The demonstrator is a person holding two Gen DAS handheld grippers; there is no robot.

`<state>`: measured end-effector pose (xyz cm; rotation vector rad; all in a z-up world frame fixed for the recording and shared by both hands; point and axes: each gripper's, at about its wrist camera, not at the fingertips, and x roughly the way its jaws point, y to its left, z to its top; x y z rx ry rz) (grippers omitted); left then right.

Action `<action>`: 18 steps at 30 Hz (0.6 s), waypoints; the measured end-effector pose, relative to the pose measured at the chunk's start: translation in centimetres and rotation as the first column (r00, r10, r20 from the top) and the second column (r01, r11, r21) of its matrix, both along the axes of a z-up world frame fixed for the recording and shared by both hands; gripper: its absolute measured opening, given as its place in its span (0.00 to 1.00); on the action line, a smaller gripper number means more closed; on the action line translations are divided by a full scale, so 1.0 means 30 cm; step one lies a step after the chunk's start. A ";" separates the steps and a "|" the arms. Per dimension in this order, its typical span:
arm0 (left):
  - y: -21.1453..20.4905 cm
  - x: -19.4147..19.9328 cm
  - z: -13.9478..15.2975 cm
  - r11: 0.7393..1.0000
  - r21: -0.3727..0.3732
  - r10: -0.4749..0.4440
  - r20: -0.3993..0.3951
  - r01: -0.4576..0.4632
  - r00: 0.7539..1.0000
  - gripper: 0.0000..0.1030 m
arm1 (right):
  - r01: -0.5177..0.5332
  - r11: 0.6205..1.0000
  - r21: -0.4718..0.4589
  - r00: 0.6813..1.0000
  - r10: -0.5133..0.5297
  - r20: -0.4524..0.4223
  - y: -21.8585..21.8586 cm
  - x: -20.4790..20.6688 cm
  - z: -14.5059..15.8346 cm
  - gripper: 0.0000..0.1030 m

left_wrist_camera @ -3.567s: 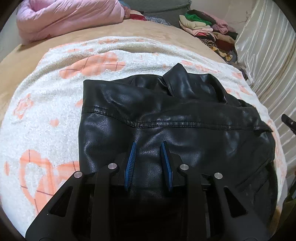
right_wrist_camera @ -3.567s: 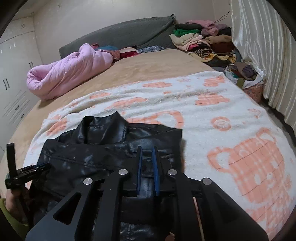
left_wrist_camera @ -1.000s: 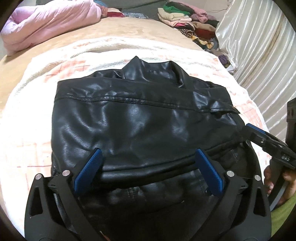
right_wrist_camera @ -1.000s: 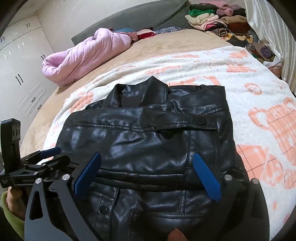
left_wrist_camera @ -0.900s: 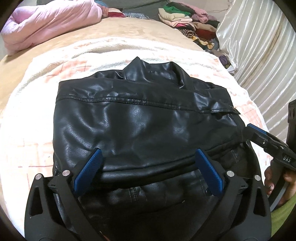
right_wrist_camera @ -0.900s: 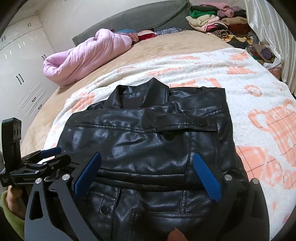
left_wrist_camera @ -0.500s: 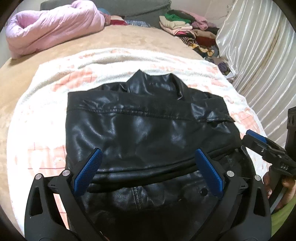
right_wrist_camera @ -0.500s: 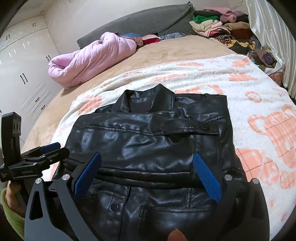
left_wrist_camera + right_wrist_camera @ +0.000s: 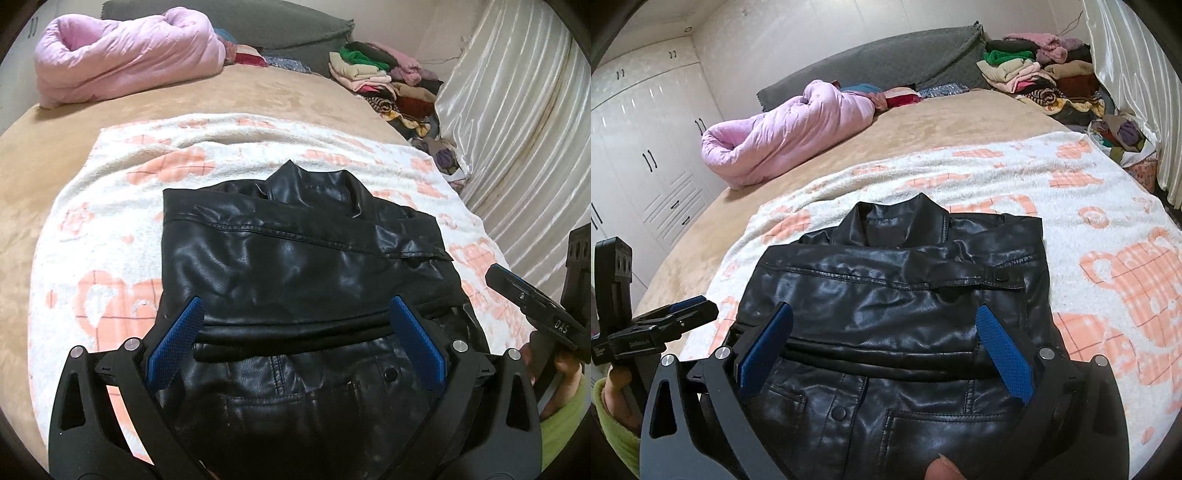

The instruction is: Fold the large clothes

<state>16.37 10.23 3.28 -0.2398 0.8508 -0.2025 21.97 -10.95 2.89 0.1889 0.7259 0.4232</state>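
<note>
A black leather jacket (image 9: 295,266) lies folded on a white and orange blanket (image 9: 110,229), collar at the far end; it also shows in the right wrist view (image 9: 894,295). Its lower part is folded up over the body, with a snap pocket nearest me. My left gripper (image 9: 295,343) is open wide and empty above the jacket's near edge. My right gripper (image 9: 886,347) is open wide and empty, also above the near edge. Each gripper shows at the edge of the other's view: the right one (image 9: 532,306), the left one (image 9: 665,325).
A rolled pink duvet (image 9: 783,133) lies at the far left of the tan bed. A pile of folded clothes (image 9: 1034,70) sits at the far right by the grey headboard. A shiny curtain (image 9: 517,129) hangs on the right. White wardrobes (image 9: 639,158) stand on the left.
Both grippers have let go and opened wide since 3.6 s ago. Over the last second both have pulled back and up from the jacket, which lies still.
</note>
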 end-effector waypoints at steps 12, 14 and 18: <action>-0.038 -0.087 0.046 1.000 0.002 -0.007 0.035 0.007 0.999 0.91 | 0.019 1.000 -0.001 0.999 -0.019 0.046 -0.041 -0.068 0.048 0.96; -0.045 -0.098 0.050 1.000 0.005 -0.008 0.037 0.008 0.999 0.91 | 0.019 1.000 0.000 0.999 -0.019 0.051 -0.046 -0.079 0.054 0.96; -0.069 -0.120 0.064 1.000 0.016 -0.015 0.043 0.014 0.999 0.91 | 0.018 1.000 0.002 0.998 -0.018 0.059 -0.056 -0.096 0.063 0.96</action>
